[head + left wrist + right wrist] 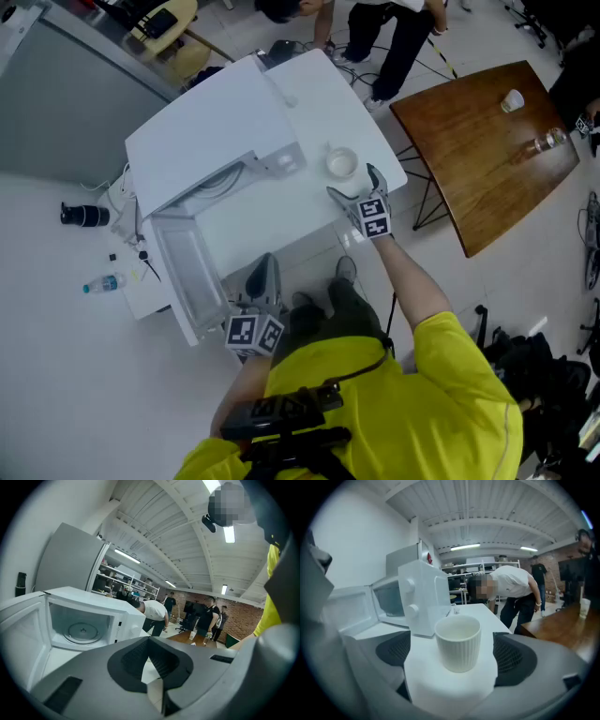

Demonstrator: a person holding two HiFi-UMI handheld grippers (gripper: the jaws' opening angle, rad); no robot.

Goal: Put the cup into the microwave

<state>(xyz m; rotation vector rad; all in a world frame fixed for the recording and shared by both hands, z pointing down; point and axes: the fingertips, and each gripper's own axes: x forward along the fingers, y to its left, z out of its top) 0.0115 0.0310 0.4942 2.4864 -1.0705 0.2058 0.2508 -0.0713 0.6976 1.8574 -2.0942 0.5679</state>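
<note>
Cup (458, 641) is stood upright near bench (281, 225) right edge, framed untouched between right claw's (352, 181) spread jaws. Left claw (265, 272) is closed, empty, at near edge.

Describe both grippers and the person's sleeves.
The left gripper and right gripper are grey plastic, with dark ribbed pads inside the jaws. Each carries a white cube of black square markers. The person wears a yellow short-sleeved shirt.
</note>
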